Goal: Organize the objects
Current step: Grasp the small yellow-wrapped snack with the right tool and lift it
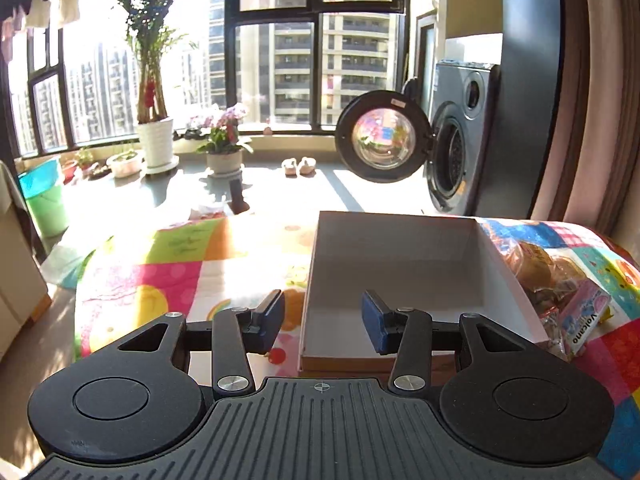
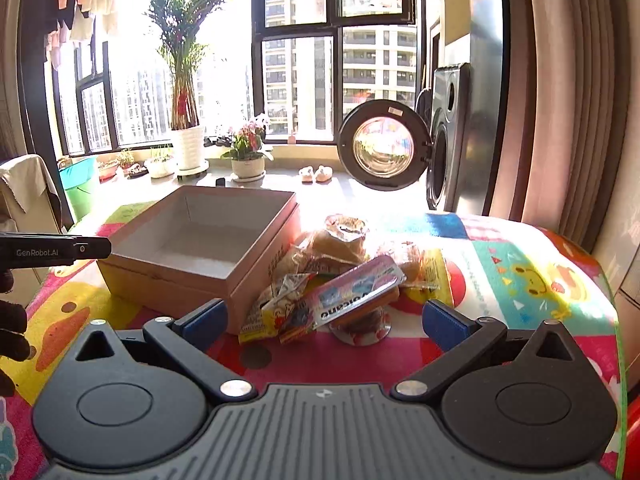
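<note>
Right wrist view had the right tool spread wide and holding nothing, its blue pads flanking the near edge of a heap of snack packets on the patterned surface. The heap lay just beside the open cardboard box, touching its right wall, with a pink foil-lidded pack on top. Those wrappers looked light, crinkly and slippery, and the buns inside soft enough to crush, so I judged a gentle pinch across the pink pack's stiffer body the safest hold. The right tool sat low and level, aimed straight at the pile. The left tool stood moderately open and empty too, poised over the box's near left corner, pointing level across the box, whose inside was bare.
</note>
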Available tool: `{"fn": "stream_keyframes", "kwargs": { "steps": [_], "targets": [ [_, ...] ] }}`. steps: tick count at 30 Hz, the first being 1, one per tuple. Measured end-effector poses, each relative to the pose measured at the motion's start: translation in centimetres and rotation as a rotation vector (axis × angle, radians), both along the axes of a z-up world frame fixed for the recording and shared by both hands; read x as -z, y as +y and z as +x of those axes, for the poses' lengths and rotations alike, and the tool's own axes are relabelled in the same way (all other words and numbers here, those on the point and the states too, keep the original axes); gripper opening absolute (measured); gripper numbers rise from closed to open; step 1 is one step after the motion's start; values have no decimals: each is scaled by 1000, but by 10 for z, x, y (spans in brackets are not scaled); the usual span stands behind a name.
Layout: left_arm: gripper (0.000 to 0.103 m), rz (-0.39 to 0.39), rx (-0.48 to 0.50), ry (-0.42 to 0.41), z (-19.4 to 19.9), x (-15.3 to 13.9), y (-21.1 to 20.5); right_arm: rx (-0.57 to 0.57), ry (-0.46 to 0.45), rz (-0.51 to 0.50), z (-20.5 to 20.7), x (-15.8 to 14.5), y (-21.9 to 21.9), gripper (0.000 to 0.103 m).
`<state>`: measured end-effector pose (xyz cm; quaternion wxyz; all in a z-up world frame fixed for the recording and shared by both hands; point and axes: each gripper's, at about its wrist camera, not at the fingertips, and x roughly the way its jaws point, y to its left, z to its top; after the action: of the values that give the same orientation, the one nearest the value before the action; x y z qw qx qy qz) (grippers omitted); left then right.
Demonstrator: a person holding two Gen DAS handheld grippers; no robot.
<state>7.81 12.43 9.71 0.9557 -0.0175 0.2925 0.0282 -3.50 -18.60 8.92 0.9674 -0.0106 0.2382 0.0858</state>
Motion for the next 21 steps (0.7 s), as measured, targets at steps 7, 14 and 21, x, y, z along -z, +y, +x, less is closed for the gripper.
{"fn": "stream_keyframes", "kwargs": {
  "steps": [7, 14, 21],
  "targets": [
    [47, -73, -16, 144, 81, 33, 27, 13, -10, -32, 31, -19, -17, 103],
    [14, -116, 12, 193, 102, 59, 25, -46, 80, -61, 38, 2, -16, 93],
    [11, -128, -15, 184, 78, 63, 22, -136, 190, -50, 63, 27, 4, 48]
  ]
}}
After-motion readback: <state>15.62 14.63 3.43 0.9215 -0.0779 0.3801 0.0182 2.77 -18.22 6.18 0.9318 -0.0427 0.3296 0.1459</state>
